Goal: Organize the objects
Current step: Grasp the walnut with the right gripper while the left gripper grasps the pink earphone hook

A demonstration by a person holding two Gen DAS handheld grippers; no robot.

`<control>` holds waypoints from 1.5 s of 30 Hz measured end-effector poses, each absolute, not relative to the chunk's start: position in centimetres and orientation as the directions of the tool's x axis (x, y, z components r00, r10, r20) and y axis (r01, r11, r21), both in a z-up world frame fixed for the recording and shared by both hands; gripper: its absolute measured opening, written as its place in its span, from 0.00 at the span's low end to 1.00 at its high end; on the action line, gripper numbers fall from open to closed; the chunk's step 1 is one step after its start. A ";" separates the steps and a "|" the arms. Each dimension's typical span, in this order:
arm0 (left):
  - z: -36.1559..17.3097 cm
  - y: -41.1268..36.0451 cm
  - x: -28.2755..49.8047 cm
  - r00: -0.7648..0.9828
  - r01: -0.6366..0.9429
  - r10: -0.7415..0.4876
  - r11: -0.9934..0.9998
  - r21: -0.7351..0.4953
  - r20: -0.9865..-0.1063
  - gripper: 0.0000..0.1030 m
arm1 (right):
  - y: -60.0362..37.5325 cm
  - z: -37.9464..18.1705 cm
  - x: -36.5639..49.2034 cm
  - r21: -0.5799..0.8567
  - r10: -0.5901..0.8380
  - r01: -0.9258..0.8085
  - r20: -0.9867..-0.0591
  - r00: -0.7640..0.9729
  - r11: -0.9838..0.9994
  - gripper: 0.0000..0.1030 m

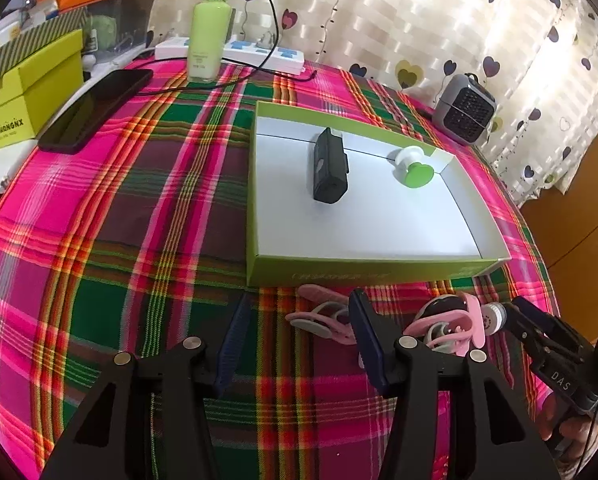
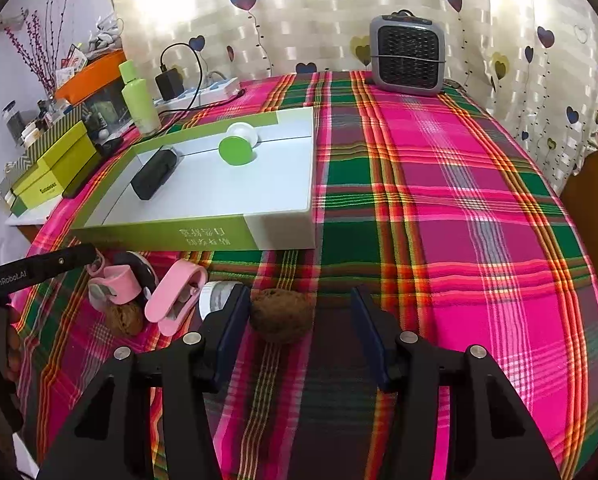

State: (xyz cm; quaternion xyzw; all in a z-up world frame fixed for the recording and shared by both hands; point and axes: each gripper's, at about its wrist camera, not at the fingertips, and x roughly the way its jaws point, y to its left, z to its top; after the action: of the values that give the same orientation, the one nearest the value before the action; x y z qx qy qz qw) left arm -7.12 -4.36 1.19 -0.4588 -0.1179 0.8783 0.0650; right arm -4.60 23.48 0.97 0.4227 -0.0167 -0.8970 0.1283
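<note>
Your right gripper [image 2: 295, 320] has a brown walnut [image 2: 282, 315] between its fingers: the left finger is touching or almost touching it, the right finger stands clear, so the jaws are apart and do not clamp it. The walnut lies on the plaid cloth [image 2: 439, 208], just in front of the green tray [image 2: 203, 236]. To its left you see a pink clip [image 2: 175, 300], a small white jar [image 2: 215, 298], a second walnut [image 2: 124, 319] and another pink clip [image 2: 113, 282], close together. Your left gripper [image 1: 299, 332] is over the cloth with its fingers apart and nothing between them; a pink clip [image 1: 323, 314] lies just behind the right finger. Inside the tray lie a black box [image 1: 330, 166] and a green knob [image 1: 413, 168], well apart. Behind the tray stand a green bottle [image 1: 209, 28] and a grey heater [image 2: 407, 54].
</note>
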 end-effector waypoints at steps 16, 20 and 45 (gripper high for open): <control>1.1 -3.0 -7.4 -0.560 -0.023 0.224 -0.967 -0.255 -0.798 0.49 | 22.4 0.6 -4.4 0.139 -0.279 0.275 -0.764 -0.581 -0.951 0.33; 1.2 -2.6 -7.4 -0.561 -0.032 0.227 -0.967 -0.253 -0.796 0.49 | 22.5 0.6 -4.4 0.143 -0.282 0.274 -0.764 -0.580 -0.951 0.33; 0.8 -2.6 -5.7 -0.510 -0.035 0.158 -0.986 -0.164 -0.846 0.51 | 22.5 0.6 -4.5 0.152 -0.289 0.274 -0.763 -0.578 -0.950 0.33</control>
State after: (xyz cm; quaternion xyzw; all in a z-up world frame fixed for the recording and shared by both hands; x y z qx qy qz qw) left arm -5.75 -2.64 0.84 -0.4920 -0.0627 0.8666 0.0558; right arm -4.51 22.50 0.62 0.4310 -0.0089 -0.8883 0.1584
